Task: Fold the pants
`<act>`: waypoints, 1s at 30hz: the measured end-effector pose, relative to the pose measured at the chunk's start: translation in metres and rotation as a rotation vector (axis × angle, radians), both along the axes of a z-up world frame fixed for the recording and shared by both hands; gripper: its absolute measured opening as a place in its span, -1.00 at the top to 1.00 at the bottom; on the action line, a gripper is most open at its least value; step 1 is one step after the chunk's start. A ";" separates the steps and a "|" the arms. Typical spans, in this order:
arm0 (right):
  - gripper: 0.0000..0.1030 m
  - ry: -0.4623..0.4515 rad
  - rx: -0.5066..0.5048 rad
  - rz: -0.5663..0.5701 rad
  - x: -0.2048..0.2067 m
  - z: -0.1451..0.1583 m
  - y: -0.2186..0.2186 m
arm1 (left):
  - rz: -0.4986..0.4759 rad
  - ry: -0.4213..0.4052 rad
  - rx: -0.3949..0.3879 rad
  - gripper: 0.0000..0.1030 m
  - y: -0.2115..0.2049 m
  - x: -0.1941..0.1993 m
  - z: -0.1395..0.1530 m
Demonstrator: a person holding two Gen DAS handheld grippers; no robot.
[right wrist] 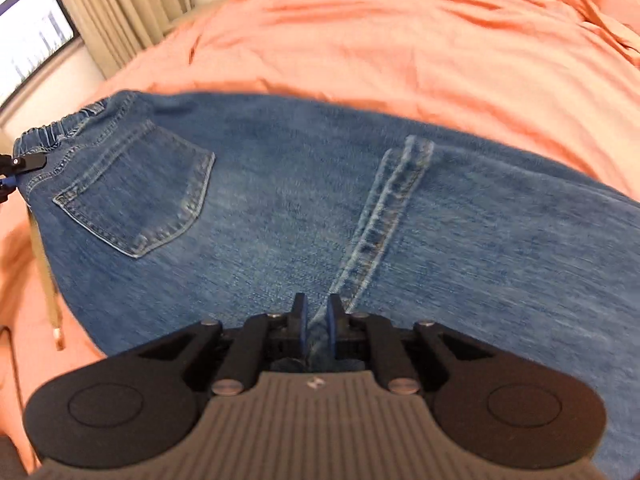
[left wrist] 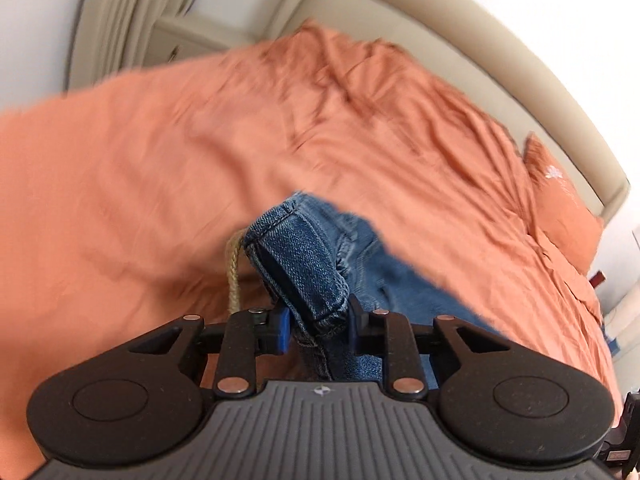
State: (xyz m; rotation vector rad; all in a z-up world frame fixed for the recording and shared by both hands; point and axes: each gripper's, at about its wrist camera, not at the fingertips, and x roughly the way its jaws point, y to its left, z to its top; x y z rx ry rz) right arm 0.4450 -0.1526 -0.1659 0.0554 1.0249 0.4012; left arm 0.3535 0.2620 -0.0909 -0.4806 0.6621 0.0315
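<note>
Blue denim pants (right wrist: pixel 280 200) are stretched across an orange bed, back pocket (right wrist: pixel 136 196) facing up at the left. My right gripper (right wrist: pixel 317 316) is shut on the pants at the lower end of a stitched seam (right wrist: pixel 384 216). My left gripper (left wrist: pixel 318 324) is shut on the folded elastic waistband (left wrist: pixel 296 256) and lifts it above the bed; its tip also shows at the left edge of the right wrist view (right wrist: pixel 16 168). A tan drawstring (left wrist: pixel 234 268) hangs from the waistband; it also shows in the right wrist view (right wrist: pixel 46 276).
The orange bedsheet (left wrist: pixel 160 160) is wrinkled and covers the whole bed. An orange pillow (left wrist: pixel 560 204) lies by the beige padded headboard (left wrist: pixel 520 56). Beige curtains (right wrist: pixel 120 8) and a window (right wrist: pixel 28 36) stand beyond the bed.
</note>
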 end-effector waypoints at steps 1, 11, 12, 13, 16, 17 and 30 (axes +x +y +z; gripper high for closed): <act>0.85 -0.005 -0.003 -0.013 -0.005 0.005 -0.008 | -0.014 -0.020 0.026 0.45 -0.011 0.000 0.013; 0.85 -0.049 0.037 -0.140 -0.057 0.042 -0.105 | -0.191 -0.206 0.398 0.47 -0.193 -0.004 0.113; 0.85 -0.053 0.037 -0.149 -0.061 0.044 -0.114 | -0.212 -0.223 0.444 0.47 -0.216 -0.003 0.118; 0.85 -0.058 0.041 -0.157 -0.064 0.045 -0.124 | -0.236 -0.237 0.486 0.48 -0.240 -0.002 0.120; 0.85 -0.072 0.062 -0.181 -0.077 0.048 -0.154 | -0.307 -0.251 0.574 0.49 -0.306 0.003 0.116; 0.85 -0.075 0.069 -0.189 -0.082 0.048 -0.164 | -0.335 -0.255 0.604 0.49 -0.328 0.004 0.110; 0.85 0.002 0.070 -0.273 -0.125 0.007 -0.253 | -0.804 -0.013 0.722 0.48 -0.495 -0.005 -0.068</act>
